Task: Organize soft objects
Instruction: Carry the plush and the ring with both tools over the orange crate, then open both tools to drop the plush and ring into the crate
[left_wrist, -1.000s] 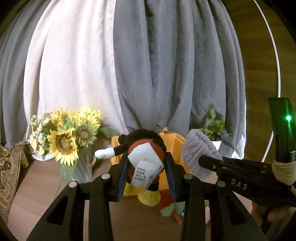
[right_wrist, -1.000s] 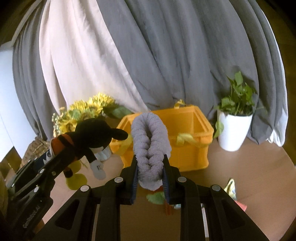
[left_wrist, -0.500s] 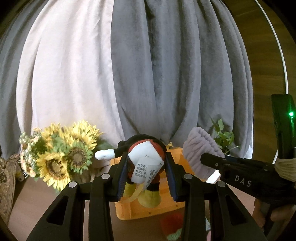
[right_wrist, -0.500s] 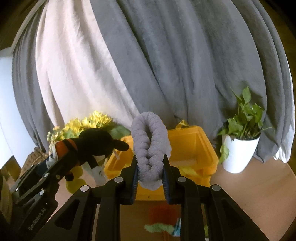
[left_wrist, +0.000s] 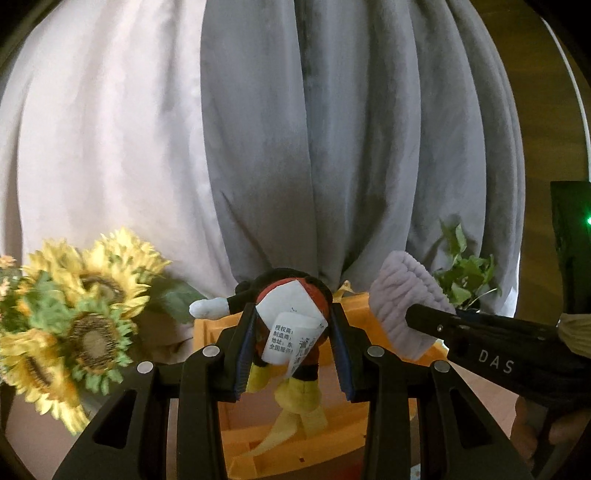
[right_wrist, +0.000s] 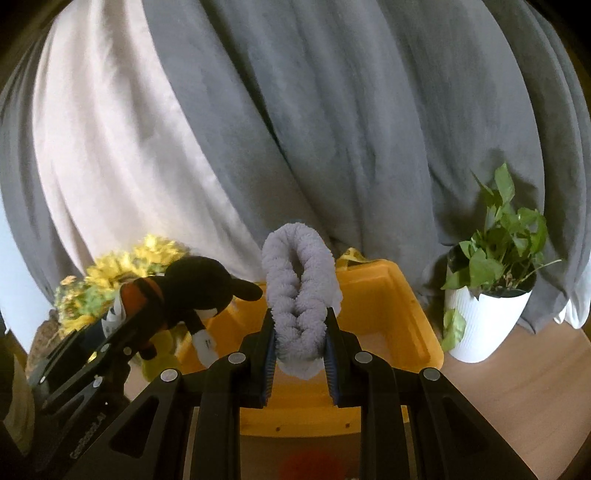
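My left gripper (left_wrist: 291, 345) is closed on the plush toy (left_wrist: 291, 317), pads pressing its round orange-and-black body at the middle; the folded white label (left_wrist: 286, 332) faces me. The yellow feet hang limp below the jaws, one white-gloved arm sticks out to the left. Judged light and squashy: the stuffing gives under the pads and nothing here is fragile. Mid-body grip suits it, since limbs would slip or stretch.

My right gripper (right_wrist: 300, 341) is clamped on the lavender fluffy loop (right_wrist: 297, 295), a thick chenille-like ring standing upright above the jaws, its lower end bulging out beneath them. Pile looks deep and nubbly; I judge it very light and compressible. The hold is low on the loop, both strands pinched together, so it should not unroll.

The yellow plastic crate (right_wrist: 413, 295) lies just ahead of and below both grippers, rigid, smooth-walled, open-topped. Both soft items appear to hang over its near half, though fisheye distortion makes that uncertain.

Beyond: sunflowers (left_wrist: 88, 325) left of the left gripper, potted plant (right_wrist: 487, 295) right of the right one, grey and pale curtains (right_wrist: 332, 129) behind.
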